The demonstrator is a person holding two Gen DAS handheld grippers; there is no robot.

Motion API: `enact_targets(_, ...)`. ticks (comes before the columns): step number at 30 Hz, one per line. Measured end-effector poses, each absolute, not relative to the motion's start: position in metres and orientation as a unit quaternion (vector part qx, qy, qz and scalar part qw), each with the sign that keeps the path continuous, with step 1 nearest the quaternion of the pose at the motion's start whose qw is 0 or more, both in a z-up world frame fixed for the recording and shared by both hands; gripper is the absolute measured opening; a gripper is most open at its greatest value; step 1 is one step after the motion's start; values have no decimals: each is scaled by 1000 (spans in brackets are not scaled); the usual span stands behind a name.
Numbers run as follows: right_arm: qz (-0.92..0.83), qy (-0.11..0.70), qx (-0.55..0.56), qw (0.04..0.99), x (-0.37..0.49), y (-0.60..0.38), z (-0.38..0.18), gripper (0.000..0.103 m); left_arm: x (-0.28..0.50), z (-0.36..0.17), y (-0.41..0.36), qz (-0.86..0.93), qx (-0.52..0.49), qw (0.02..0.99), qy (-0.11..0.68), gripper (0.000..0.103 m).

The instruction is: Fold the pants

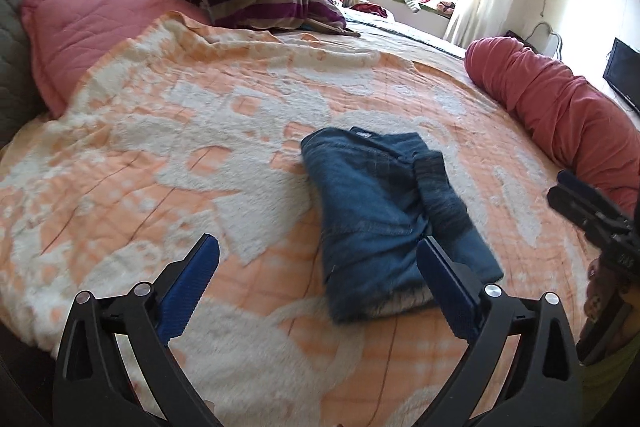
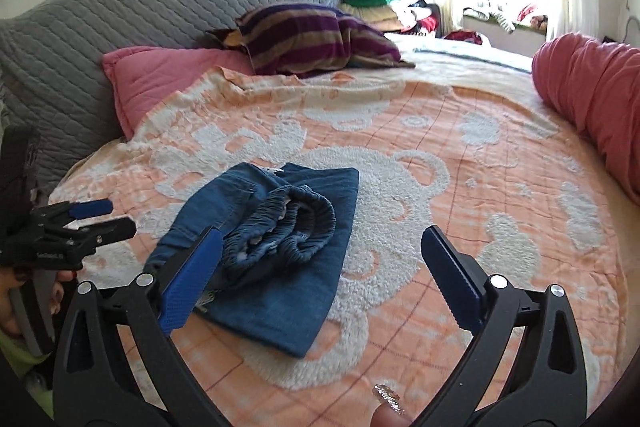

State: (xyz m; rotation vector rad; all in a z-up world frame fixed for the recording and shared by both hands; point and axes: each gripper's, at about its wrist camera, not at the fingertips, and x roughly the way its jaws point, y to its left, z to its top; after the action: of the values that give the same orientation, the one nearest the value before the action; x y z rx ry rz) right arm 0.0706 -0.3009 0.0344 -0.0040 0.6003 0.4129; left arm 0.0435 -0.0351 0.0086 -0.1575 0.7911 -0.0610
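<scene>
Jeans, folded into a compact bundle, lie mid-blanket, well apart from the blanket's edges, open blanket all round. Left claw and right claw gape wide, empty, above the blanket.

The folded blue denim pants lie on the orange-and-white patterned fleece blanket, elastic waistband bunched on top. The right gripper hovers above the pants' near edge, jaws spread wide and empty. The left gripper is left of the pants.
</scene>
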Motion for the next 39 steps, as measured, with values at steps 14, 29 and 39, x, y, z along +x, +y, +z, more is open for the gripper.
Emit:
enact_targets(14,171,266,-17,949,19,-310,50,94,-14,18,-25,-30,-74,924,375,99)
enact_targets(29,166,363,-22,917,3,-299,-9,94,-26,-13,-49,-41,-64,905,418,99)
enact_targets(39,167,362,-29,916,4,-298,-10,94,-24,-15,-52,-33,-60,904,421,99)
